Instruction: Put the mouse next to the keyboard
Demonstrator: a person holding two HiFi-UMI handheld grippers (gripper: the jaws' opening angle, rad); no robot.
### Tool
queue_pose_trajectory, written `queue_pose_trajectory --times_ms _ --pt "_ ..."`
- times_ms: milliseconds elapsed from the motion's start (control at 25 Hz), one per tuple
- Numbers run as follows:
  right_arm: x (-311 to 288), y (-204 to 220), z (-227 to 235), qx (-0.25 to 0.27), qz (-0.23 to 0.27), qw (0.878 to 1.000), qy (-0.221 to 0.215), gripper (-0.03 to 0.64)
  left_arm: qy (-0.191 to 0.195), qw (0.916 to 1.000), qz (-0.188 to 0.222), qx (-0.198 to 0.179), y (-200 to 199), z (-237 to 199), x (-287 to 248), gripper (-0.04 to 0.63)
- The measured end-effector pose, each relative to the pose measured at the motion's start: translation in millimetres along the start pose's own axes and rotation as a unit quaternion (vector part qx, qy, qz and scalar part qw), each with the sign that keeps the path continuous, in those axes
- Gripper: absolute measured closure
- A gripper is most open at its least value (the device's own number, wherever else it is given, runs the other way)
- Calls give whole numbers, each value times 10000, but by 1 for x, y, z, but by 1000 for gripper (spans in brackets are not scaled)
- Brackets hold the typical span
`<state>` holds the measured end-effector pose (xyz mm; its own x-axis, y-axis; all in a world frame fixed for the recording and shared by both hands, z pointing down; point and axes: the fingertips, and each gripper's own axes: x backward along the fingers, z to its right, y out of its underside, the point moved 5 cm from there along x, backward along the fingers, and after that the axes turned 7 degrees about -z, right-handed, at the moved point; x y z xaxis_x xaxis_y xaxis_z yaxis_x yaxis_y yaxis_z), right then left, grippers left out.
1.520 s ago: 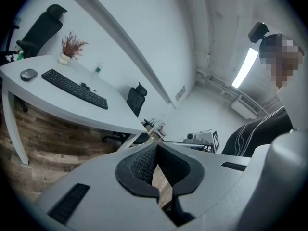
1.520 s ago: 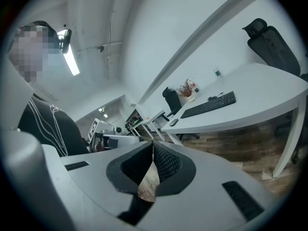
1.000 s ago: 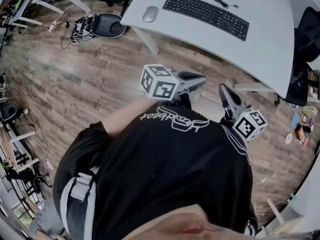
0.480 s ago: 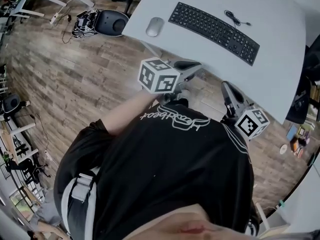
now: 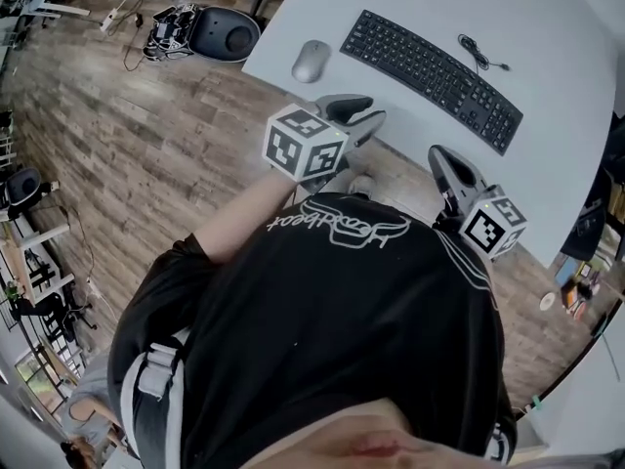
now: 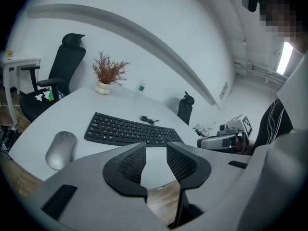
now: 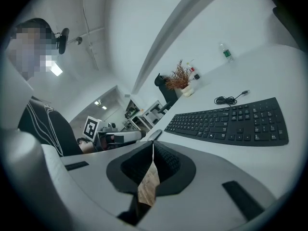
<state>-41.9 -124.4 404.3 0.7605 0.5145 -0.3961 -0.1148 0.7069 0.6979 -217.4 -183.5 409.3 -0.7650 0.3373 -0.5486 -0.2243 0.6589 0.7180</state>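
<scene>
Head view: one grey oval mouse [image 5: 312, 62] [image 6: 61, 149] is counted, lying on the white curved desk [image 5: 547, 27] close to its near left corner. It is set just off the left end of the one black flat keyboard [image 5: 431, 65] [image 6: 130, 130] [image 7: 231, 121], with a narrow strip of bare desk between them. The desk edge runs just beside the mouse on its left and near sides.

Two grippers are counted. The left gripper [image 5: 356, 120] [image 6: 155, 154] is held at the desk's near edge, near the mouse and apart from it; its jaws are opening and nothing is seen between them. The right gripper [image 5: 441, 156] [image 7: 153, 150] is held off the near edge below the keyboard's right half, jaws closed together on nothing.

A band of bare desk is noted along the keyboard's near side, and nothing is seen between the left gripper and the mouse.

Behind the keyboard one coiled black cable [image 5: 483, 52] [image 7: 228, 99] is recorded. Farther back stand one dried reddish plant in a pale pot [image 6: 109, 73] [image 7: 182, 81] and one small clear bottle [image 6: 142, 86]. One black office chair [image 6: 60, 76] stands past the desk's left end, on the wood-plank floor [image 5: 146, 135].
</scene>
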Motion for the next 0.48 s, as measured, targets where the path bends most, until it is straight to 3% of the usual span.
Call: queue_pose_trajectory --times_ms 280,480 --pt "-25 -9 16 -54 -113 9999 -80 606 -928 9955 144 99 -13 -64 13 371" --pt "-29 -5 29 -279 -213 9994 -10 606 -1759 9842 140 110 -18 -107 23 279"
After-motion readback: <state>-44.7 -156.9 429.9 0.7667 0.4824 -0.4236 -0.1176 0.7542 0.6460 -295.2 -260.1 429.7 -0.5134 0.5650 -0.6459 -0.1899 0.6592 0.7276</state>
